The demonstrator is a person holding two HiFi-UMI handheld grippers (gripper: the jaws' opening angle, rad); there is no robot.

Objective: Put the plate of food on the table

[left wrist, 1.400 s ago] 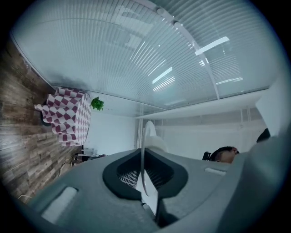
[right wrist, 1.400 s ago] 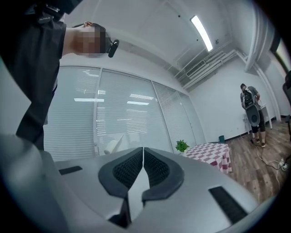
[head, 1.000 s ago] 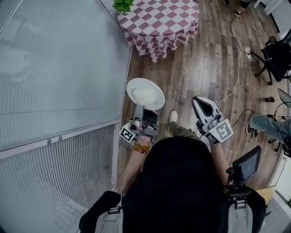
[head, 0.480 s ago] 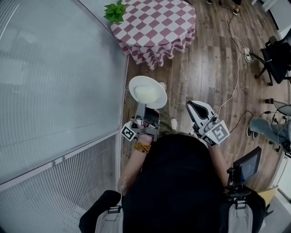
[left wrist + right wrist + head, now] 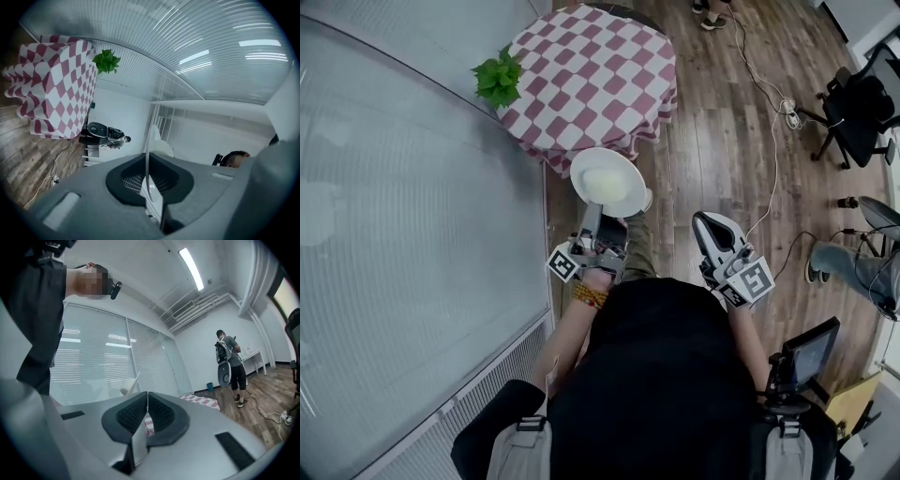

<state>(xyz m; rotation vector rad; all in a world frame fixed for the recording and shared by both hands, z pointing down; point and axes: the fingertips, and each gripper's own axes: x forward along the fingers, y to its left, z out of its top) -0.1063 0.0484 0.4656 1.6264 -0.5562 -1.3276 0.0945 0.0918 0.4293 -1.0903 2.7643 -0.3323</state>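
Note:
A white plate (image 5: 607, 176) with a pale mound of food is held level in front of me, its far rim overlapping the near edge of the round table (image 5: 591, 75) with a red-and-white checked cloth. My left gripper (image 5: 595, 212) is shut on the plate's near rim. In the left gripper view the plate rim (image 5: 148, 154) shows edge-on between the pads of the left gripper (image 5: 148, 174). My right gripper (image 5: 710, 223) hangs to the right of the plate, shut and empty. In the right gripper view the right gripper (image 5: 147, 404) has its pads together.
A green potted plant (image 5: 497, 79) stands at the table's left edge. A glass wall with blinds (image 5: 403, 216) runs along the left. Cables (image 5: 773, 141) lie on the wood floor, an office chair (image 5: 861, 105) stands right, and a person (image 5: 231, 363) stands beyond the table.
The table and plant have come nearer and lower in the head view. The plate, still in the left gripper, now reaches the table's near edge. The right gripper stays beside it.

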